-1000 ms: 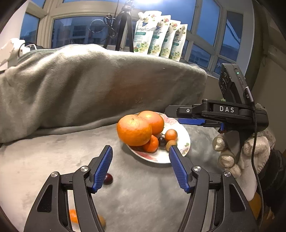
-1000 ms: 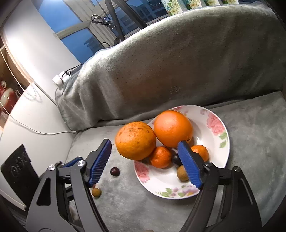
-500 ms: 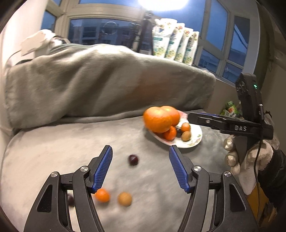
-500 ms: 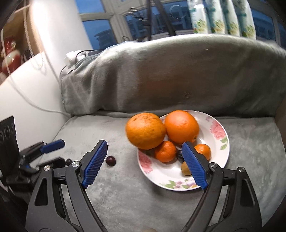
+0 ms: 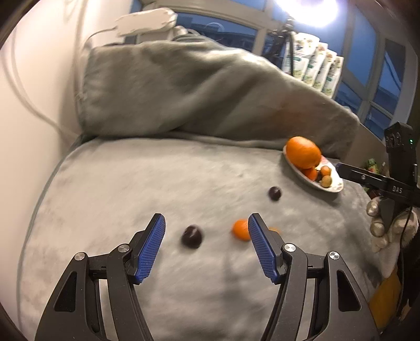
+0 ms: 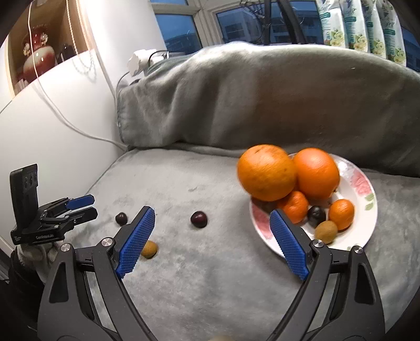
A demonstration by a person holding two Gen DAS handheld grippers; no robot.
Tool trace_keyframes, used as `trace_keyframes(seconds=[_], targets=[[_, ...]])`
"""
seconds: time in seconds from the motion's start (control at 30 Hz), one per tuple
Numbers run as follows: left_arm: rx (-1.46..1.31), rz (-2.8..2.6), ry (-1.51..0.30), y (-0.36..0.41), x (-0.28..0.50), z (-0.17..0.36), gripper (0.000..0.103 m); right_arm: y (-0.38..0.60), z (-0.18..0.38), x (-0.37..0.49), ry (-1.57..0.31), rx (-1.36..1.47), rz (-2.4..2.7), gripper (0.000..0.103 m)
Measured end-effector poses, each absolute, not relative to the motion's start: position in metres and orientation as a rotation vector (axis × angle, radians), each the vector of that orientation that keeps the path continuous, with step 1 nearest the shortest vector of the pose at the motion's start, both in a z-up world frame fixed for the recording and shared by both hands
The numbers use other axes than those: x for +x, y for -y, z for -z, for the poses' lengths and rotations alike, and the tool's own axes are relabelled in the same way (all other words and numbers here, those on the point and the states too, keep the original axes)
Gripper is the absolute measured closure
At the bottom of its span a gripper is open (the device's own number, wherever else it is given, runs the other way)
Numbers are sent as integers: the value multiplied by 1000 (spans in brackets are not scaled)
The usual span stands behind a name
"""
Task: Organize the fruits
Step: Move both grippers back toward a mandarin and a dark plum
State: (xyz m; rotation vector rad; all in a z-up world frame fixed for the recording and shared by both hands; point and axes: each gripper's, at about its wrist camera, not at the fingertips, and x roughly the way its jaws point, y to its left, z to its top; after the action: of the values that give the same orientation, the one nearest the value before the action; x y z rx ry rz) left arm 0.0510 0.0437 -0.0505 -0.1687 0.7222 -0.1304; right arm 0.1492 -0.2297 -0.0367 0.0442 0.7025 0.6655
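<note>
My left gripper (image 5: 206,228) stands open and empty over the grey blanket, with a dark plum (image 5: 192,236) lying just ahead between its fingers. A small mandarin (image 5: 240,230) sits by its right finger, and a second plum (image 5: 274,193) lies farther off. My right gripper (image 6: 211,223) is opening and holds nothing; that second plum (image 6: 198,219) shows between its fingers, on the blanket. A brown fruit (image 6: 149,249) peeks from behind its left finger. The flowered plate (image 6: 365,183) at the right carries two large oranges (image 6: 266,171), small mandarins (image 6: 341,213), a plum and a brown fruit.
The blanket (image 6: 262,105) rises in a high fold behind the plate. A white wall with a cable (image 6: 65,123) closes the left side. Pouches (image 6: 354,23) stand on the window sill. A gloved hand (image 5: 386,230) holds the right gripper at the right edge of the left wrist view.
The left gripper swung left, off the plate and over the loose fruits. The right gripper's jaws widened; it rolled level and drew back and to the left of the plate.
</note>
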Motion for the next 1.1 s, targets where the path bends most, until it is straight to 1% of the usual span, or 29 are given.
trace_keyframes(seconds=[0.27, 0.33, 0.4, 0.43, 0.53, 0.6, 0.63, 0.7, 0.77, 0.9, 1.1], targets=[[-194, 123, -744, -49, 43, 65, 38, 203, 48, 137, -735, -55, -710, 12], [-196, 129, -751, -48, 44, 68, 38, 194, 50, 134, -743, -86, -732, 16], [-197, 135, -756, -49, 43, 70, 38, 185, 52, 133, -755, -114, -757, 23], [-199, 136, -757, -50, 43, 71, 38, 181, 52, 132, -760, -125, -766, 25], [-203, 147, -768, -50, 46, 74, 43, 166, 55, 131, -778, -164, -800, 32], [-203, 154, -776, -51, 48, 75, 47, 153, 57, 131, -791, -195, -826, 40], [-205, 158, -782, -52, 50, 77, 49, 149, 57, 130, -796, -205, -837, 42], [-215, 165, -794, -54, 54, 80, 51, 138, 59, 131, -806, -232, -861, 50], [-222, 171, -806, -56, 57, 81, 55, 126, 63, 132, -819, -263, -883, 54], [-218, 186, -821, -57, 63, 83, 58, 105, 71, 132, -844, -318, -921, 63], [-203, 199, -845, -55, 72, 89, 61, 83, 80, 133, -861, -385, -945, 66]])
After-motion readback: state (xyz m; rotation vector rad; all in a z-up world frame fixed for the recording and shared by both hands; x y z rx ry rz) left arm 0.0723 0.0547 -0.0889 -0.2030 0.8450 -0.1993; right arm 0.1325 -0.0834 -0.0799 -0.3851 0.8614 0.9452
